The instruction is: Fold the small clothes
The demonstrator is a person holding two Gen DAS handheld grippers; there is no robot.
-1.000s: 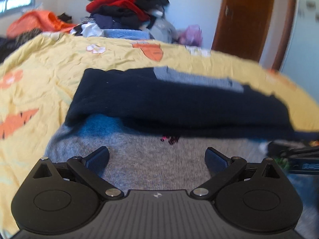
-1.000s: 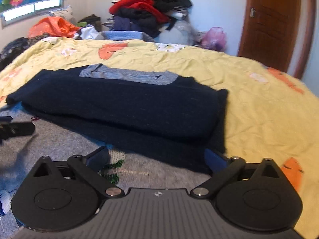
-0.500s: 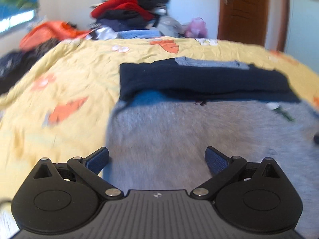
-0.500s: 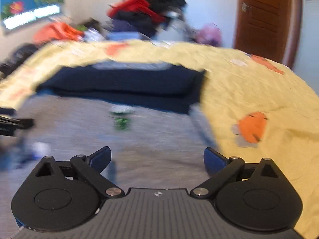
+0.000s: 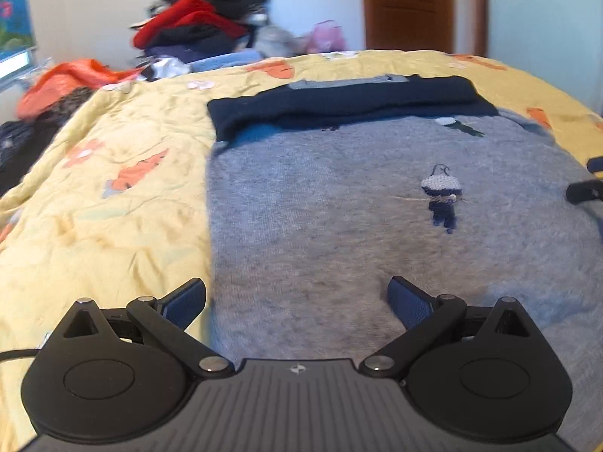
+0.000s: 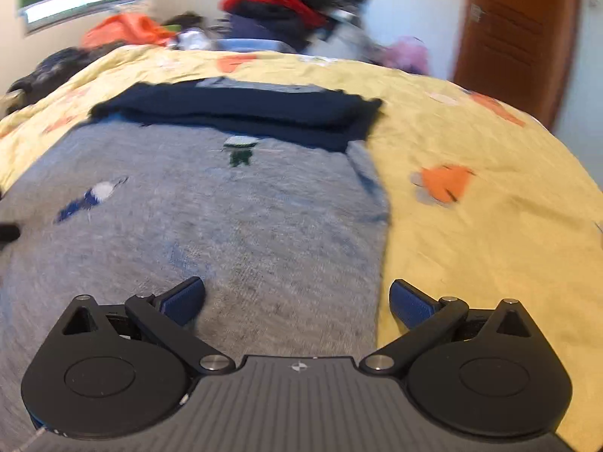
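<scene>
A grey knitted sweater with small stitched figures lies flat on the yellow bedspread. A folded navy garment rests across its far end. My left gripper hovers open over the sweater's near left edge, nothing between its blue pads. In the right wrist view the same grey sweater fills the left, with the navy garment beyond. My right gripper is open over the sweater's near right edge, holding nothing. Part of the right gripper shows at the left view's right border.
A heap of red, black and blue clothes is piled past the bed's far side, with orange cloth at the left. A brown wooden door stands at the back right. The bedspread stretches right of the sweater.
Both grippers have drawn back toward the near end of the sweater, away from the navy garment. More of the grey sweater now shows. The jaws stay wide apart and empty.
</scene>
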